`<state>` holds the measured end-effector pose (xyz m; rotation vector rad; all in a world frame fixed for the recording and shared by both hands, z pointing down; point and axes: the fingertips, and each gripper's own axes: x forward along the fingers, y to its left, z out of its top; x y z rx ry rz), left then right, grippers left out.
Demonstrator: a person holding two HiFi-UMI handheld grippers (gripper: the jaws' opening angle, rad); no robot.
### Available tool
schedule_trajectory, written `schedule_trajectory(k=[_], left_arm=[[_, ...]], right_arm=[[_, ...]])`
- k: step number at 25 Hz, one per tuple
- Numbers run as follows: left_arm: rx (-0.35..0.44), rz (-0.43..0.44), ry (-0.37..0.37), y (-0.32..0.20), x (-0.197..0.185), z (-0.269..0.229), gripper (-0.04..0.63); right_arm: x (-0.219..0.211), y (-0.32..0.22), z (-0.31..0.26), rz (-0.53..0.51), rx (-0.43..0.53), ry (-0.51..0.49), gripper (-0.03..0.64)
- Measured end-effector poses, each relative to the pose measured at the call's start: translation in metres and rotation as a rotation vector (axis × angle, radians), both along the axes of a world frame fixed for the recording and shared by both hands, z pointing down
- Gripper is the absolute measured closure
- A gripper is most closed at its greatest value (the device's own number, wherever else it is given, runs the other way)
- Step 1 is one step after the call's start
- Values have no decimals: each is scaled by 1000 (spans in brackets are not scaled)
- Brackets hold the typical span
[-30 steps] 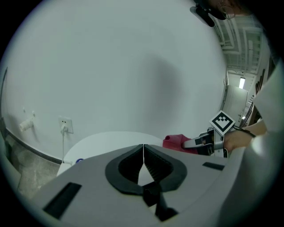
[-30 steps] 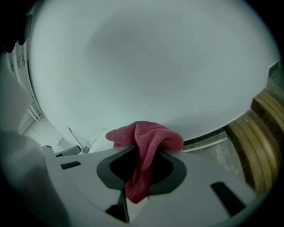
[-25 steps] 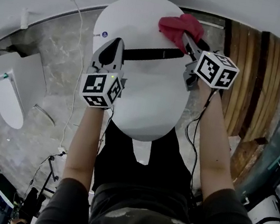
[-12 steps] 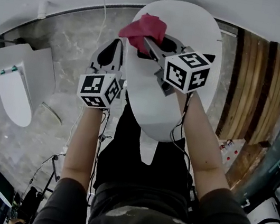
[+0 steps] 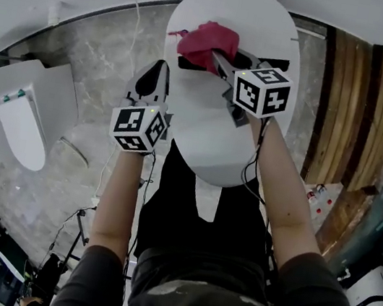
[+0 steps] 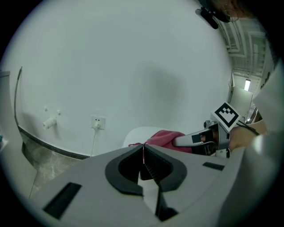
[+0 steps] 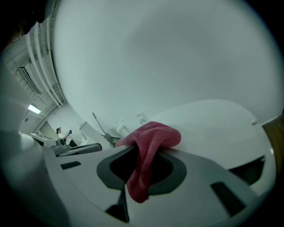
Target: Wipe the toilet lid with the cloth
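White toilet lid [image 5: 217, 135], upper centre: your right gripper [image 5: 214, 57] grasps the soft, light cloth [image 5: 208, 40] by its bunched fold there, a sound hold; your left gripper [image 5: 158, 68] sits clenched, empty.

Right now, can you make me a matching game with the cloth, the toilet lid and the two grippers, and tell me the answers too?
Things:
1. cloth
2. toilet lid
3. left gripper
4. right gripper

Colour or state:
A. shut with nothing in it
B. white
C. red and bunched up
D. clamped on the cloth

Right pairs: 1-C, 2-B, 3-A, 4-D.
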<state>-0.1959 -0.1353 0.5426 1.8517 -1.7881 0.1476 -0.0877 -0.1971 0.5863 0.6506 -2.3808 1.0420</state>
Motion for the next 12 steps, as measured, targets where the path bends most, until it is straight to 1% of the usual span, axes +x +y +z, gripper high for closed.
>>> schedule_trajectory(k=[8,12], left_arm=[[7,31,17,-35,107,-6,583],[2,30,16,-50,155,-4,583]], right_arm=[[145,-61,5,113,-4,34,552],[203,-78,12,139,-25,36,551]])
